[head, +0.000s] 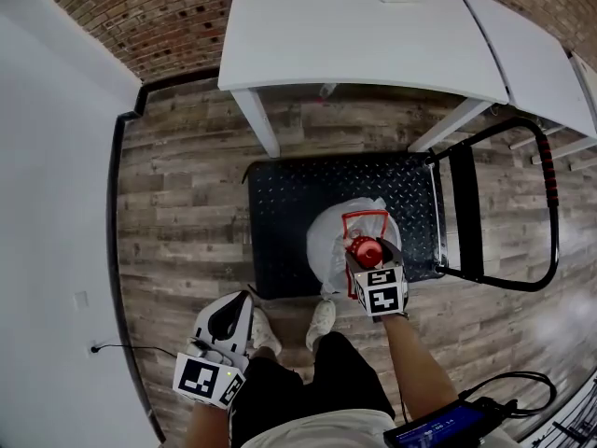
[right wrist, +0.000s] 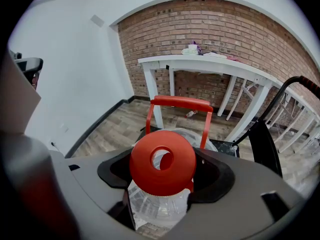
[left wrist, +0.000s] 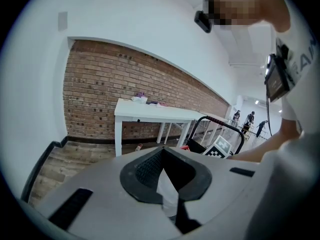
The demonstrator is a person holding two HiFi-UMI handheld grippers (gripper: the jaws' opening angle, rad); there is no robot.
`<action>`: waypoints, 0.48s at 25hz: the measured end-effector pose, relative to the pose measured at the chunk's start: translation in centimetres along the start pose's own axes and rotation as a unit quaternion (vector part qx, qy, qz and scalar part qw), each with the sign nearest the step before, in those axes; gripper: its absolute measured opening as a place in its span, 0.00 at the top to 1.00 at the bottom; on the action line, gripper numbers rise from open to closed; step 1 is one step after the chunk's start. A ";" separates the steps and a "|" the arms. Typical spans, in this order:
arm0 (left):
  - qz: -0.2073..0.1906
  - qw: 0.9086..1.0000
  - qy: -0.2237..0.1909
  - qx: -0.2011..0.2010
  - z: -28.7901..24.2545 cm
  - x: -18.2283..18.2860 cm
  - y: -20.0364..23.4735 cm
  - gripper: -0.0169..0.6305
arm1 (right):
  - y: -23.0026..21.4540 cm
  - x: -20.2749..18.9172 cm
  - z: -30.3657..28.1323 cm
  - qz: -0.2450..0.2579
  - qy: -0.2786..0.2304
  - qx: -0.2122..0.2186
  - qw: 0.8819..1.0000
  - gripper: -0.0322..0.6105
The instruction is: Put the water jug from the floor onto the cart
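A: Left gripper point(left wrist: 167, 184) status?
B: Jaws together, empty. It's parked by the leg, likely not needed. Right gripper point(right wrist: 160, 199) clamped on jug point(head: 331, 236) neck just under the red cap point(right wrist: 162, 162), so the cap should stop it slipping through.
A: Jug location?
B: Upright over cart point(head: 289, 213) deck, near front edge — can't tell if seated. Clear plastic, red handle point(right wrist: 179, 103) up.

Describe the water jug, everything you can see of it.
The water jug is clear plastic with a red cap, holed in the middle, and a red handle raised upright. It is over the near part of the black cart; whether it rests on the deck cannot be told. The right claw is shut round its neck, just under the cap.
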State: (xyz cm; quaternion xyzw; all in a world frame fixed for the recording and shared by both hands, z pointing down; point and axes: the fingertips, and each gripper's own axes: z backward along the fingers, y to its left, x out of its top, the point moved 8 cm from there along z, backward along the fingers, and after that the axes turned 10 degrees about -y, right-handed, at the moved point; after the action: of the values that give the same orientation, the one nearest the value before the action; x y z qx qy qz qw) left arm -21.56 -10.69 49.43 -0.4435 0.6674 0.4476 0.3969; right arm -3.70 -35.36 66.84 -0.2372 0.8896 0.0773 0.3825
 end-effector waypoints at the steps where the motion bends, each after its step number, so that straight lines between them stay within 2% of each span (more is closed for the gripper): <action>1: 0.005 1.000 0.000 0.002 0.0 -0.1 0.0 0.98 | 0.0 0.0 -0.1 0.000 0.000 0.000 1.000 0.45; 6: 0.023 1.000 -0.002 0.008 0.2 -0.6 0.3 0.98 | 0.3 0.1 -0.4 0.001 0.002 0.002 1.000 0.45; 12: 0.025 1.000 -0.001 0.009 0.3 -0.8 0.2 0.98 | -0.1 0.4 -0.7 -0.004 -0.001 0.002 1.000 0.45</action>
State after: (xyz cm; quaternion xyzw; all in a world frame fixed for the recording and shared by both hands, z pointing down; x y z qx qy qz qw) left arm -21.48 -10.23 50.13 -0.4224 0.6818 0.4524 0.3899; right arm -4.33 -35.79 67.00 -0.2401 0.8886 0.0740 0.3838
